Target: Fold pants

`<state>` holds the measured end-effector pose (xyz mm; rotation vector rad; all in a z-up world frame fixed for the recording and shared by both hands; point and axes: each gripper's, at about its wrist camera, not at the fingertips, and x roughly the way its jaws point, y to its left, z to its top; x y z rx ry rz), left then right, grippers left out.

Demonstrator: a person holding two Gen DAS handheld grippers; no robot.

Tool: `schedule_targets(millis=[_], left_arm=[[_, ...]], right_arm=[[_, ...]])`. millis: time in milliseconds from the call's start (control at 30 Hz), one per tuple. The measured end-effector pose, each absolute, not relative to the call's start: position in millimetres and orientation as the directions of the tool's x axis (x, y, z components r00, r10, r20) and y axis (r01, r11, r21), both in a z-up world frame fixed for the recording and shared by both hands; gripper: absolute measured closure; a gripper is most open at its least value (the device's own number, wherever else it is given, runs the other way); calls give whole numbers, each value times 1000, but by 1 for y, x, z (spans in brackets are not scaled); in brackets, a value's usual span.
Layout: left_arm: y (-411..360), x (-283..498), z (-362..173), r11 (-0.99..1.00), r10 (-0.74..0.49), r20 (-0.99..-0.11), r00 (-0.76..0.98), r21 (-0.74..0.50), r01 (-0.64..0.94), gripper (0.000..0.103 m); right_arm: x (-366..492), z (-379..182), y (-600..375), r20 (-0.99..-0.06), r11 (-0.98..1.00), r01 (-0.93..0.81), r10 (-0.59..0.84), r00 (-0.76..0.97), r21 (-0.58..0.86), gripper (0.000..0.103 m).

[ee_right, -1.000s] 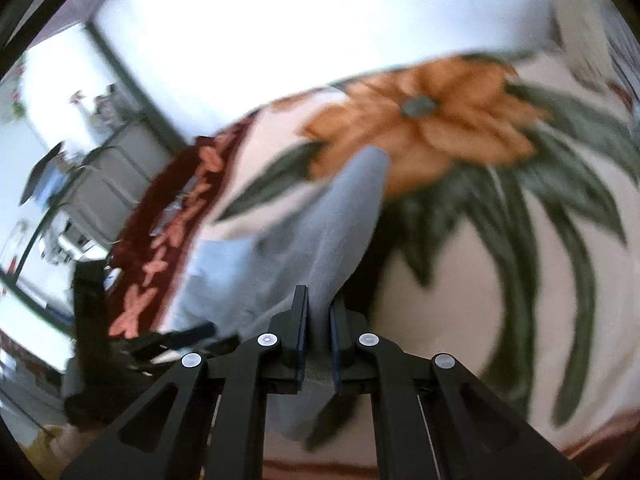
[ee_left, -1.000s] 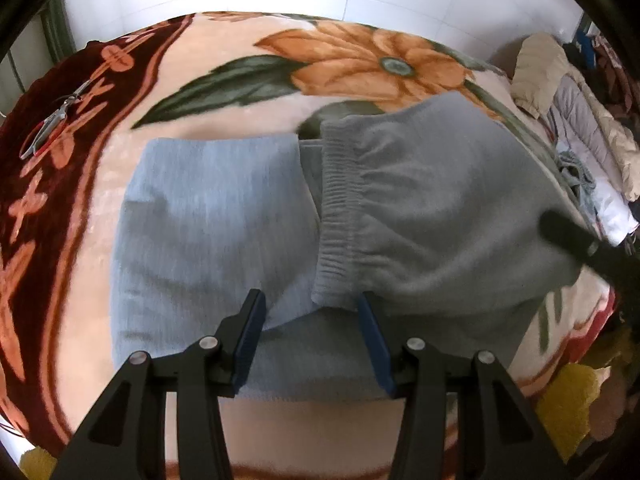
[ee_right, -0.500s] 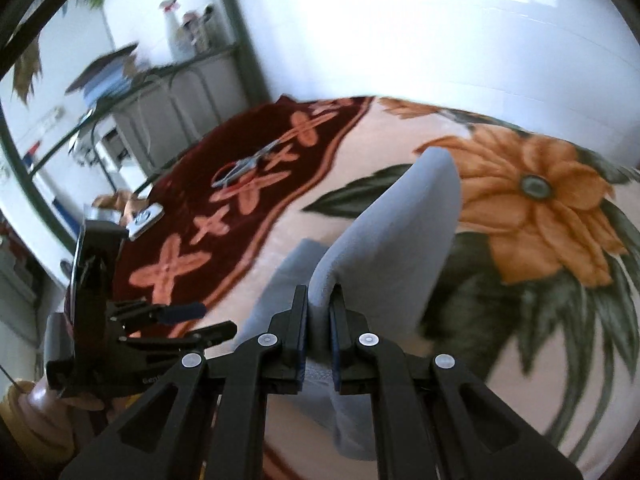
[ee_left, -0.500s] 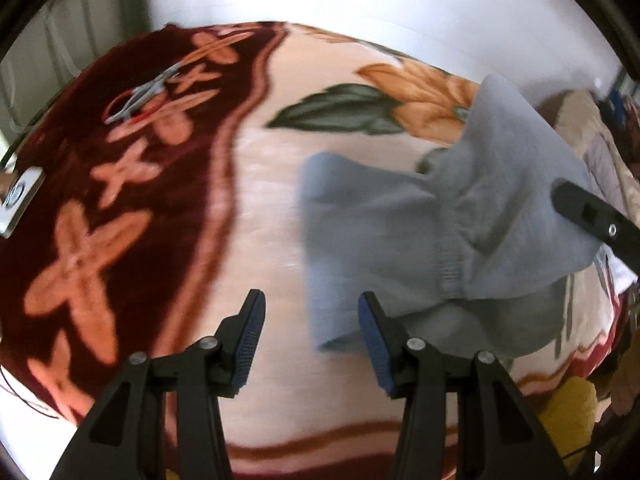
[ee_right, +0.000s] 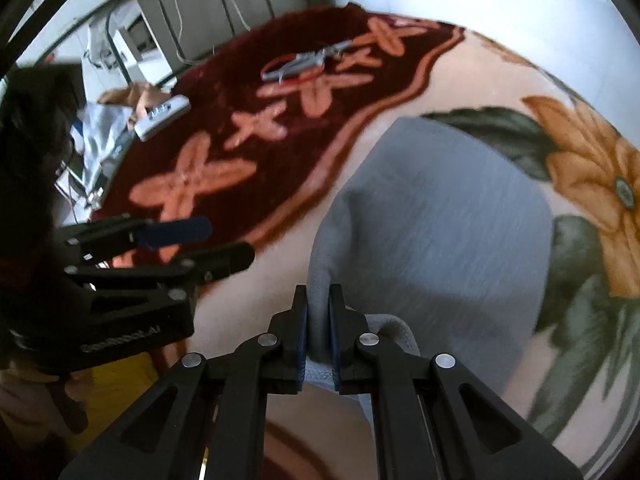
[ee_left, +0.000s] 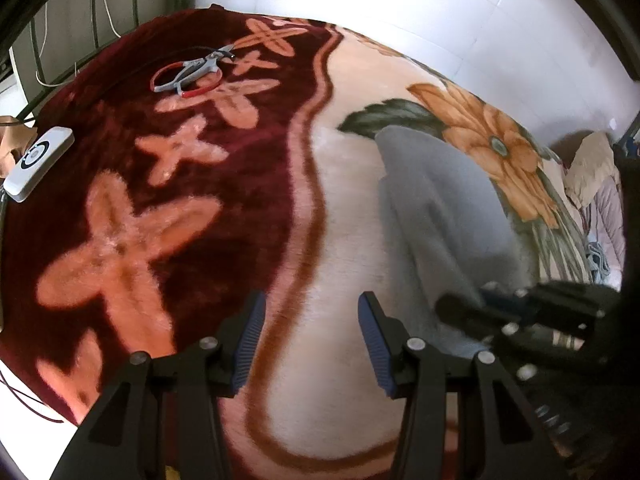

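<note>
Right wrist view: right gripper (ee_right: 319,312) pinches a fold of the grey sweatpants (ee_right: 448,216), heaped mid-blanket (ee_right: 400,92) beside the orange flower, while left gripper (ee_left: 310,336) hangs agape, grasping nothing, near the maroon border.

The left gripper (ee_left: 308,336) points steeply downward over the blanket (ee_left: 344,248), near its front edge. Its jaws stand apart with nothing between the blue pads (ee_left: 250,340). The right gripper (ee_right: 319,328) also points steeply downward, just beside the left one and farther from the blanket's dark red border. Its jaws are nearly closed and pinch a raised fold of the grey pants (ee_right: 440,224) between the pads. A hand (ee_right: 44,400) grips the left gripper's body from below.
</note>
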<state>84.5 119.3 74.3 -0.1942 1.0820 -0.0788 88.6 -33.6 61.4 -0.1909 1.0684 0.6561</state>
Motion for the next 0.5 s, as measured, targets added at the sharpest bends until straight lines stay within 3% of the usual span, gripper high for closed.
schedule_targets(millis=[167,367,500], left_arm=[[124,86,73,979,-162,-868,469,-202,-37,53],[126,88,88,973,-182,-848,497,-230,-36,53],[118,93,100,965,-222,-829,513,-264,-8,50]], right_arm=[[88,68,-31,-851,806,-553,429,303,210,77],[64,107,-47,-799,792,-571,480,363,217,73],[54,115,-79,-786,834,-520,442,432,183,71]])
